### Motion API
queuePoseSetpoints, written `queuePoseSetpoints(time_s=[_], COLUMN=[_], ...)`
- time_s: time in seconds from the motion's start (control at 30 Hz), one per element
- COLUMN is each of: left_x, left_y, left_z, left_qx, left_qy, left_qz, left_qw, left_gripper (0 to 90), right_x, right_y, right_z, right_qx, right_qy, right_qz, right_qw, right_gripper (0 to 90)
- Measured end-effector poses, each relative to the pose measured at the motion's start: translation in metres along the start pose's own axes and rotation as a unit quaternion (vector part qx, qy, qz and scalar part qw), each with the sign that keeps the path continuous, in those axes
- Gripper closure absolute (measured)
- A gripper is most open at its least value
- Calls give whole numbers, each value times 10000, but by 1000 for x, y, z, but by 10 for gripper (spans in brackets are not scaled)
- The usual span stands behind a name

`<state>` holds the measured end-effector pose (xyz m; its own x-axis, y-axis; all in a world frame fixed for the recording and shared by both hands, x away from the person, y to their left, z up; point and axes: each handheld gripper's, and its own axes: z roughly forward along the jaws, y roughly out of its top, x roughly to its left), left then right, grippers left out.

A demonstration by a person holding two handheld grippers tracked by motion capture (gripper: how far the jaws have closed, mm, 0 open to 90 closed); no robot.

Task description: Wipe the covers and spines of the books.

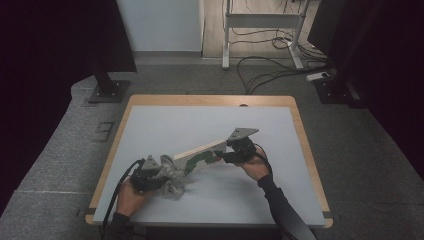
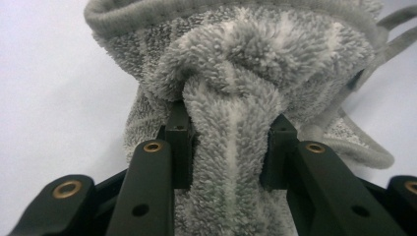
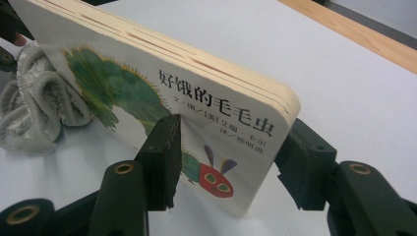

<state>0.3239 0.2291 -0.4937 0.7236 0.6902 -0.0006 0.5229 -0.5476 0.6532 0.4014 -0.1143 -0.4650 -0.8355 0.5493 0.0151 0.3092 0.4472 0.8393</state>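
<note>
High view: towel [image 1: 172,177] against book [image 1: 200,152]

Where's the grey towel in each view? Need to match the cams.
High view: grey towel bunched lower left, at the left gripper, touching the board book.
Left gripper view: towel across the middle and top, a fold pinched between the jaws.
Right gripper view: towel at the left edge, behind the book.
Shared landmark: the book's green caterpillar cover.

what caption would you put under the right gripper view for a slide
Right gripper clamps a caterpillar board book by its cover and back, tilted above the table, beside a grey towel.
</note>
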Motion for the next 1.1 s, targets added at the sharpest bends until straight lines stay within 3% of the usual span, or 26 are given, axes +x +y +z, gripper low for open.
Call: queuePoseSetpoints(time_s=[0.23,0.4,0.73,0.87,1.1], left_x=[0,2,1,1,5], left_y=[11,18,33,34,28], left_z=[-13,-27,-49,-49,-39], left_qx=[-109,-312,-456,-435,-455], left_qy=[94,40,57,37,-197], left_qz=[93,106,304,327,198], left_qw=[9999,9994,9985,9985,9986], left_gripper=[648,648,646,646,644], right_x=[1,0,0,0,0], right_y=[0,-1,-1,-1,-1], right_z=[-1,-1,-1,-2,-2], right_qx=[15,3,-13,-8,-18], right_qy=[-21,-21,-29,-26,-29], right_qz=[17,39,51,46,47], right_qw=[10000,10000,10000,10000,10000], right_gripper=[460,470,471,471,471])
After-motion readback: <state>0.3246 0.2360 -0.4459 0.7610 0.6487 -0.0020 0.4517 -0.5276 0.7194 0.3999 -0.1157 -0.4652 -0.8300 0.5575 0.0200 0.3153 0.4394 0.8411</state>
